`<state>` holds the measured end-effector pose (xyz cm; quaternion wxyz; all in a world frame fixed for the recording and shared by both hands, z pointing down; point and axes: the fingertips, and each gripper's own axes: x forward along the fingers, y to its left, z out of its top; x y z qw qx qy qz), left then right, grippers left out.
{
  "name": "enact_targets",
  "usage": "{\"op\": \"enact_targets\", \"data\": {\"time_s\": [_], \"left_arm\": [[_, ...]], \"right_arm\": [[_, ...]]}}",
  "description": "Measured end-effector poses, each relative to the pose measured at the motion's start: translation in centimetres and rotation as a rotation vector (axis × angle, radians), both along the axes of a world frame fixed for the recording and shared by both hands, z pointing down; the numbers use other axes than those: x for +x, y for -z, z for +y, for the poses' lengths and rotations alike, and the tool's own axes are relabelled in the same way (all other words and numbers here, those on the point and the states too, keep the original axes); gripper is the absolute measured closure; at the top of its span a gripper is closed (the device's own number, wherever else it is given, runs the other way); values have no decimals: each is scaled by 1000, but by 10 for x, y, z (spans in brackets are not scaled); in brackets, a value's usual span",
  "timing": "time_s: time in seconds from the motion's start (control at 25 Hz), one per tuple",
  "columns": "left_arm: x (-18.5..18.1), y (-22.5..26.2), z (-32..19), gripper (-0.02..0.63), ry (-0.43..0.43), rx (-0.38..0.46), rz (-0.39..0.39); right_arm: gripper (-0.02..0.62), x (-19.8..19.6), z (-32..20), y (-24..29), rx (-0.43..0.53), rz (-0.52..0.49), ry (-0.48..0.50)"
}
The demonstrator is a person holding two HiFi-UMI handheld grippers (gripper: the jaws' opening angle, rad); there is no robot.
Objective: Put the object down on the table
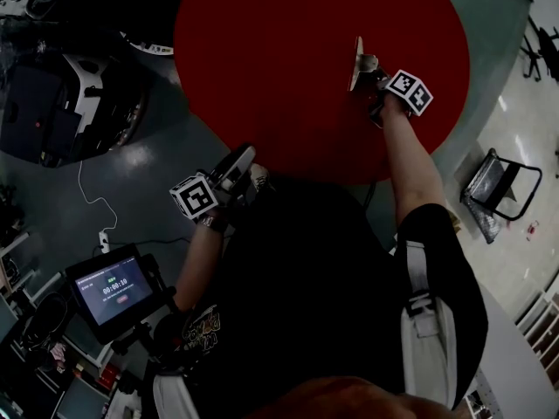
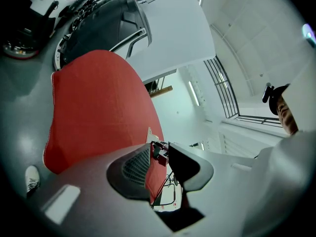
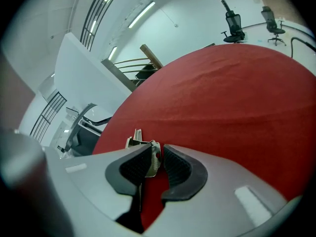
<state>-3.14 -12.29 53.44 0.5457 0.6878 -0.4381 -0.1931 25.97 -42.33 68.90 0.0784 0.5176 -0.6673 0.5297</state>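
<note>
A small pale metal object [image 1: 358, 62] stands on edge on the round red table [image 1: 288, 42], right of its middle. My right gripper [image 1: 370, 70] reaches it from the right. In the right gripper view the metal object [image 3: 143, 144] sits between the two dark ribbed pads [image 3: 132, 169], resting against the left one; a thin gap shows on the other side, so the right gripper [image 3: 157, 154] is open. My left gripper [image 1: 244, 160] hangs at the table's near edge. Its jaws [image 2: 159, 154] stand slightly apart with nothing between them, and the red table [image 2: 94, 102] shows through.
A screen with a timer [image 1: 113, 291] stands on the floor at the lower left, and a white cable [image 1: 96, 201] lies next to it. A dark bulky machine [image 1: 79, 94] is left of the table, a folding chair [image 1: 500, 190] to its right. Office chairs [image 3: 232, 21] stand beyond.
</note>
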Motion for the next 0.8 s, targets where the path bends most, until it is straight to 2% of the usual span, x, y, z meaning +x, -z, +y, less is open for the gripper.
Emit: {"op": "enact_targets", "data": {"time_s": [0.2, 0.32, 0.44, 0.64, 0.8], "left_arm": [[-2, -4, 4, 482, 0, -15, 17], [-1, -6, 4, 482, -5, -17, 13], [0, -3, 0, 482, -14, 2, 33], [7, -3, -2, 482, -39, -2, 69], [14, -1, -4, 482, -84, 19, 78]], "right_arm": [[518, 31, 7, -2, -2, 60, -75], [522, 41, 18, 6, 18, 59, -60], [534, 8, 37, 37, 99, 11, 99], [558, -87, 116, 129, 293, -28, 435], [560, -147, 189, 198, 419, -92, 576]]}}
